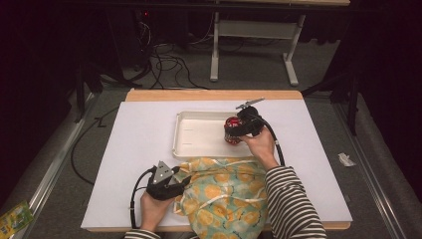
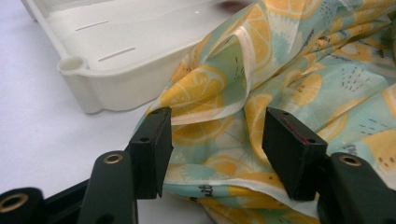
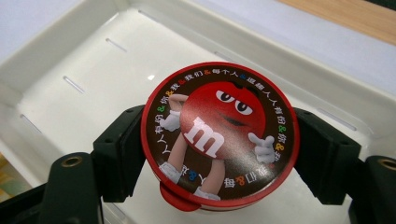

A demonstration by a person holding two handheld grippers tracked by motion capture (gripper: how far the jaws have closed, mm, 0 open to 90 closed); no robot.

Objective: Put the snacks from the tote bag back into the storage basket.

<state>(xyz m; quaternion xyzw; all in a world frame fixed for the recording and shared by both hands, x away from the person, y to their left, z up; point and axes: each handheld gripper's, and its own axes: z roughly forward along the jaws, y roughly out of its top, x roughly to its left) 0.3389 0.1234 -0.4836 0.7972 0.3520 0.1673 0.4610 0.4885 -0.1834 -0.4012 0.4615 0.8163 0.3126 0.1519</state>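
Observation:
A round red candy tub (image 3: pixel 219 135) with a cartoon lid sits between the jaws of my right gripper (image 3: pixel 219 154), which is shut on its sides. In the high view the tub (image 1: pixel 232 130) hangs over the right end of the white tray (image 1: pixel 191 130), held by the right gripper (image 1: pixel 240 130). A lemon-print cloth bag (image 1: pixel 226 194) lies crumpled at the table's near edge. My left gripper (image 1: pixel 180 185) is at the bag's left side. Its jaws stand open around a fold of the cloth (image 2: pixel 219 135), with the gripper (image 2: pixel 217 144) close to the tray's corner (image 2: pixel 74 65).
The tray (image 3: pixel 70 60) has an empty floor with small slots. White table covering (image 1: pixel 139 149) spreads to the left and right of the tray. A desk frame (image 1: pixel 254 45) and cables lie on the floor beyond the table. A scrap of paper (image 1: pixel 346 159) lies on the floor at right.

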